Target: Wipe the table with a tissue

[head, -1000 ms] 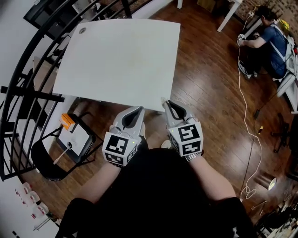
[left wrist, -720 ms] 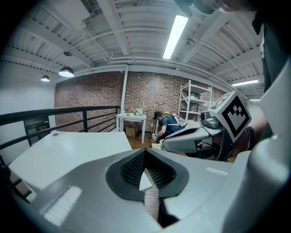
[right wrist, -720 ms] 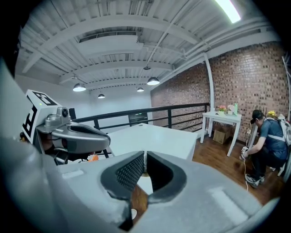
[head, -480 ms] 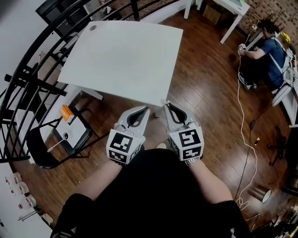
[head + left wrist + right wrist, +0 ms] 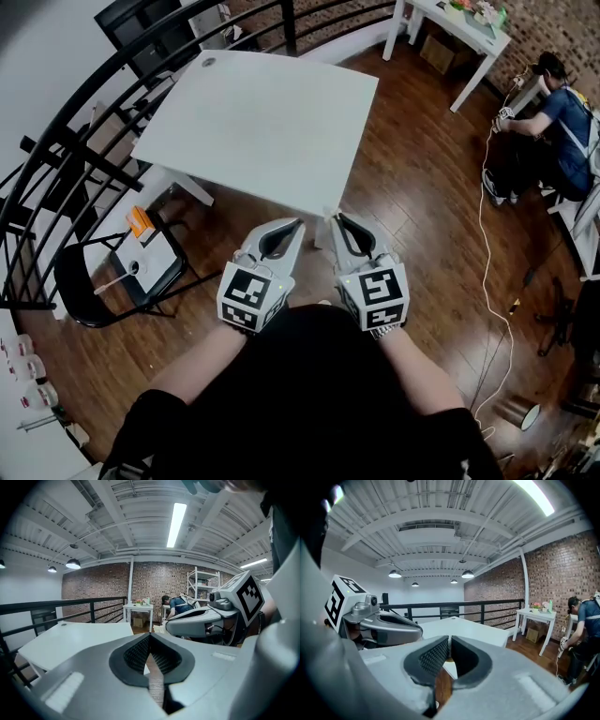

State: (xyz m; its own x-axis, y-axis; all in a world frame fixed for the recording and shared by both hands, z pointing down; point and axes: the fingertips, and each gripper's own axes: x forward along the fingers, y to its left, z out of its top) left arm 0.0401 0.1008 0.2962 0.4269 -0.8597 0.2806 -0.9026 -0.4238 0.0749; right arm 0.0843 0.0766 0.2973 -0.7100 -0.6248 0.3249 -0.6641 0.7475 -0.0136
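A plain white table (image 5: 253,122) sits at 12 o'clock on glossy reddish-brown wood floor (image 5: 412,187). Grey left gripper (image 5: 298,225) and right gripper (image 5: 333,220) carry black-and-white square-patterned cubes.

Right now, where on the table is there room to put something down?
Nearly the whole white table is bare, from the small round cap at its far left corner to the near edge by the left gripper and right gripper, both shut. The black chair on the left is crowded.

Right gripper (image 5: 449,640) jaws seemingly together, white table (image 5: 474,629) just beyond
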